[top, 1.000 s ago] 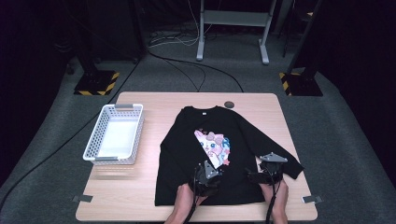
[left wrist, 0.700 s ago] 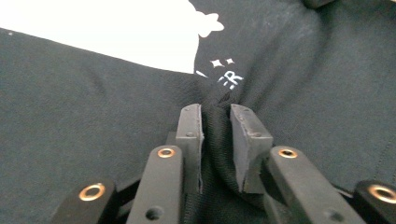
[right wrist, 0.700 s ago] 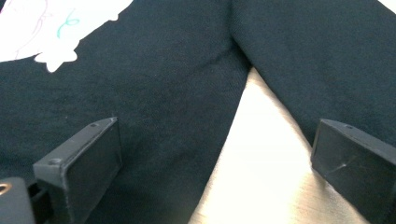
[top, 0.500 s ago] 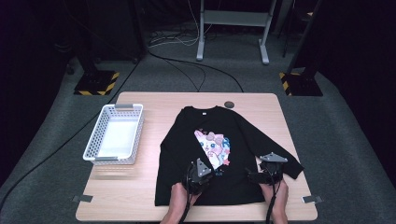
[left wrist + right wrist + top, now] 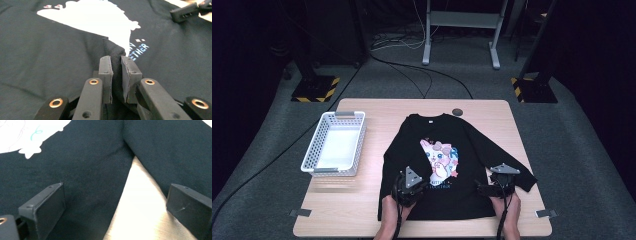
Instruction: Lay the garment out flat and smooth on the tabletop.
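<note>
I find the black sweatshirt (image 5: 447, 165) laid flat on the worktop (image 5: 377, 112), front up, right of centre. My left tool (image 5: 117, 75) sits at about 7 o'clock on the garment; its jaws have just been closing and now pinch a raised fold of the black cloth. My right tool (image 5: 117, 210), at about 5 o'clock, stands wide, straddling the gap between body and sleeve. A white basket (image 5: 334, 145) lies at 9 o'clock.
</note>
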Demonstrator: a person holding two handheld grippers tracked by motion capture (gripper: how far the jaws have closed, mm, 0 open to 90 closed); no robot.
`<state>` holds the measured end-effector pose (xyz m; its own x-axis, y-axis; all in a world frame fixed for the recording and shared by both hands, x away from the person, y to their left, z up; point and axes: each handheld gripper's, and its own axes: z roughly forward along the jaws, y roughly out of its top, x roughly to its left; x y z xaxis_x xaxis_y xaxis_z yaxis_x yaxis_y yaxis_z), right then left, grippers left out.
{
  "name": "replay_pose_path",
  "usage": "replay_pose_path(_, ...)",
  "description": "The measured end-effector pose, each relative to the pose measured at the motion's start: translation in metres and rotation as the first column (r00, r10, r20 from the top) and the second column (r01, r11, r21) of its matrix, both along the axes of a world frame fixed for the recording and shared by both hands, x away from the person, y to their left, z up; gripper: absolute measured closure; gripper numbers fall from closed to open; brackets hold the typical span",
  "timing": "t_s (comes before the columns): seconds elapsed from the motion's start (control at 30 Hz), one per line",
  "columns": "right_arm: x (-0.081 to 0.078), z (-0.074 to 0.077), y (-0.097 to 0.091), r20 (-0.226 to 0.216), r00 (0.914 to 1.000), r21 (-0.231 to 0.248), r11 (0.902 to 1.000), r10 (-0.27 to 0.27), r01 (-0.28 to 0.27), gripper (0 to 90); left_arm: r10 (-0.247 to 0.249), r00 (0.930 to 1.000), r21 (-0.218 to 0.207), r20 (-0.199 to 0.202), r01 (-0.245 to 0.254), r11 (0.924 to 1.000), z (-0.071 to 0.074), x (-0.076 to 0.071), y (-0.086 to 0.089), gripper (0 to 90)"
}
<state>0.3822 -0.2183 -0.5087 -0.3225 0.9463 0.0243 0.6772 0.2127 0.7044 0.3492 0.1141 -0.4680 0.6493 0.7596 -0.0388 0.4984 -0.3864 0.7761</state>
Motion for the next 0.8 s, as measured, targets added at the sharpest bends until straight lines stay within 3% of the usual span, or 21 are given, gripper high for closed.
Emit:
replay_pose_path(0.2,0.000,0.000,0.000,0.000,1.0000,0.001,1.0000,-0.001,0.001,1.9,0.073,0.9972,-0.039,0.019,-0.072,0.9967,0.006,0.001,0.028,79.6)
replay_pose_path(0.4,0.000,0.000,0.000,0.000,1.0000,0.001,1.0000,-0.004,0.004,1.9,0.145,0.9889,-0.076,0.032,-0.143,0.9869,0.010,0.002,0.057,79.8)
replay_pose_path(0.8,0.000,0.000,0.000,0.000,1.0000,0.001,1.0000,-0.004,0.004,1.9,0.272,0.9609,-0.124,0.053,-0.264,0.9566,0.012,-0.002,0.107,80.0)
